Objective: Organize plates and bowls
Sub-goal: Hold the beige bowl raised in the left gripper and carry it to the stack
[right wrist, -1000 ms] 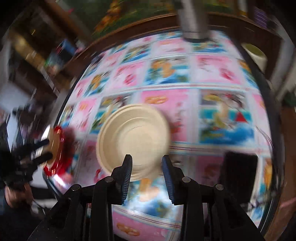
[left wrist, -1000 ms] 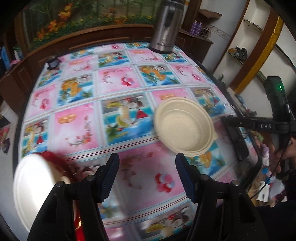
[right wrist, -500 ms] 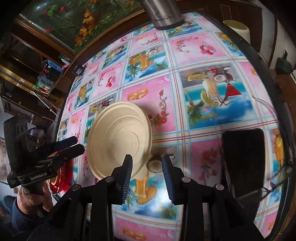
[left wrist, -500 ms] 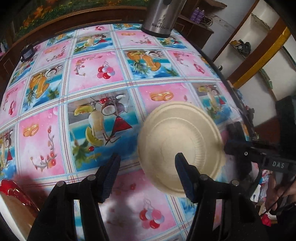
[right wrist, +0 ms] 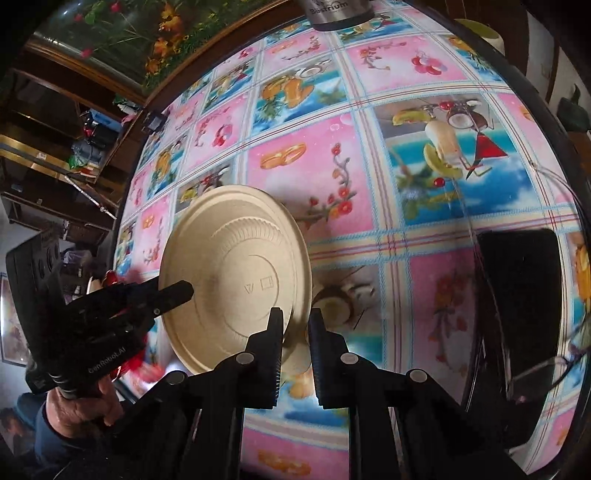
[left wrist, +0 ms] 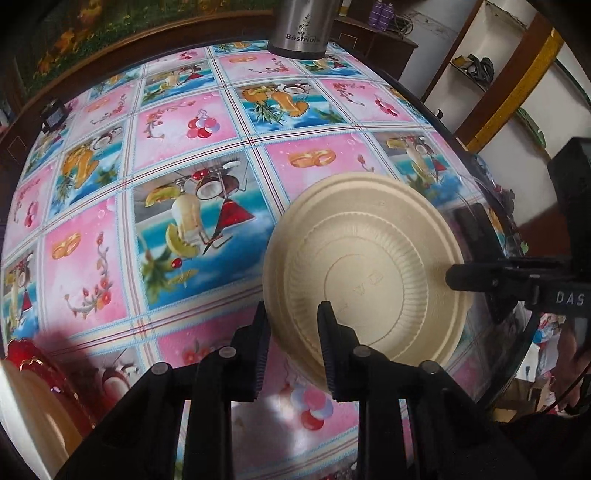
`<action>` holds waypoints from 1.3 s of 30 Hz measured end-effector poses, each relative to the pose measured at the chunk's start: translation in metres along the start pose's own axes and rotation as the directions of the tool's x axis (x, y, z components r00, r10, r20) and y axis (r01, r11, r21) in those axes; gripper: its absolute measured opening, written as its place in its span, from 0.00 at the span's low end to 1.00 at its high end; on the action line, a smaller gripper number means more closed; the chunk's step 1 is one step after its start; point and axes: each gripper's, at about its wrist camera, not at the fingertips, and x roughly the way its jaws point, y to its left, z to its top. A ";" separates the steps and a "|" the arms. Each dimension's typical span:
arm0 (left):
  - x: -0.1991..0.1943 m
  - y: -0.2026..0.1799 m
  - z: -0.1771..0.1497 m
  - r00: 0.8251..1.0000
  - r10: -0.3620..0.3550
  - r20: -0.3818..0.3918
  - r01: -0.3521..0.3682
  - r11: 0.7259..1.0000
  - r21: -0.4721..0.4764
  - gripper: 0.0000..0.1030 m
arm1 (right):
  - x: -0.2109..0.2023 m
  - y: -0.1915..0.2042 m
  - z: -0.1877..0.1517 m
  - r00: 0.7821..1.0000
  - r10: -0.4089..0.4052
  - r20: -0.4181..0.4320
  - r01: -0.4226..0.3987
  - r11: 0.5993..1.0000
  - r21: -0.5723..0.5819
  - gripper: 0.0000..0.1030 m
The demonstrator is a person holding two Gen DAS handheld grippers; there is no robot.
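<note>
In your left wrist view, your left gripper (left wrist: pixel 291 345) has just closed its jaws on the near rim of the cream bowl (left wrist: pixel 364 269), which is held upside down and tilted above the tablecloth (left wrist: pixel 192 147), while your right gripper (left wrist: pixel 448 277) pinches its far right edge. In your right wrist view, your right gripper (right wrist: pixel 295 343) has likewise just closed nearly shut on the bowl (right wrist: pixel 236 277) rim, your left gripper (right wrist: pixel 190 288) clamps the opposite side, and a steel flask (right wrist: pixel 334 13) stands at the far table edge.

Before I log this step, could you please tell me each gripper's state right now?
Left gripper: just closed, shut on the beige plate rim.
Right gripper: just closed on the same plate's opposite rim.
</note>
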 end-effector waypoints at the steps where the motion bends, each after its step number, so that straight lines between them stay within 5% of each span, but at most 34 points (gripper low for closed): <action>1: -0.003 -0.001 -0.003 1.000 0.009 0.005 -0.009 1.000 0.004 0.24 | -0.001 0.003 -0.003 1.000 0.005 -0.003 -0.005 1.000 -0.006 0.14; 39: -0.037 0.014 -0.036 0.989 0.132 0.069 -0.133 0.991 0.002 0.24 | 0.013 0.045 -0.019 1.000 0.022 -0.019 -0.024 0.996 -0.088 0.15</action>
